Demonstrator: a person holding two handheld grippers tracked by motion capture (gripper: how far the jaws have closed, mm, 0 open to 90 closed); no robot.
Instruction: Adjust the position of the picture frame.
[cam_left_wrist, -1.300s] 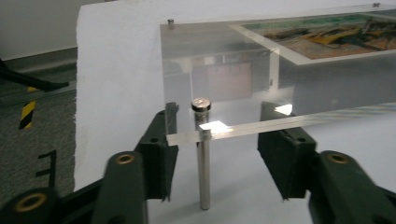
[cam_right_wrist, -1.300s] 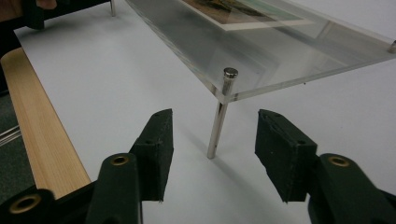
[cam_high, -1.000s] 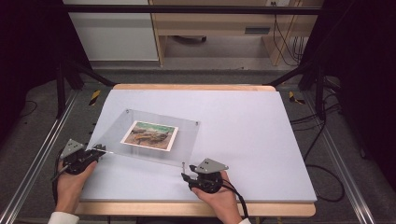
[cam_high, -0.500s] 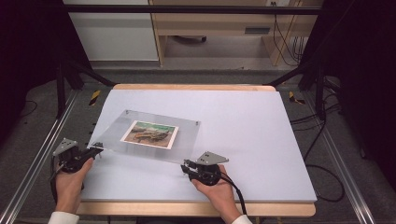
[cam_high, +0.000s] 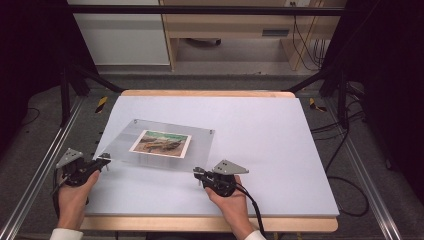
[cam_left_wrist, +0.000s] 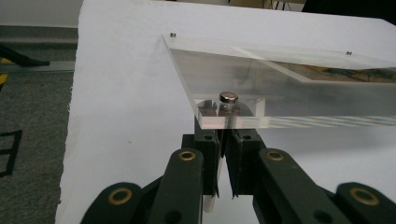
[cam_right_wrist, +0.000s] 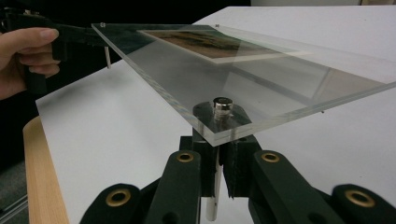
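Observation:
A clear acrylic photo frame (cam_high: 200, 145) with a landscape picture (cam_high: 161, 143) sandwiched in its middle sits over the left half of the white table. A metal pin passes through each corner. My left gripper (cam_high: 106, 160) is at the near left corner. In the left gripper view, this gripper (cam_left_wrist: 224, 135) is shut on the pin (cam_left_wrist: 228, 97) under the plate. My right gripper (cam_high: 197, 172) is at the near right corner. Its jaws have just been closing, and in the right gripper view it (cam_right_wrist: 219, 140) clamps that corner's pin (cam_right_wrist: 222, 103). The frame's near edge stands clear of the table.
The white table top (cam_high: 280, 150) stretches bare to the right of the frame and ends in a wooden front edge (cam_high: 210, 224). Aluminium rails (cam_high: 35, 180) flank the table. Cables (cam_high: 345, 165) trail on the floor at the right, and cabinets (cam_high: 120, 35) stand behind.
The left hand has edged slightly leftward and the right hand has shifted a little. The frame sits much where it was.

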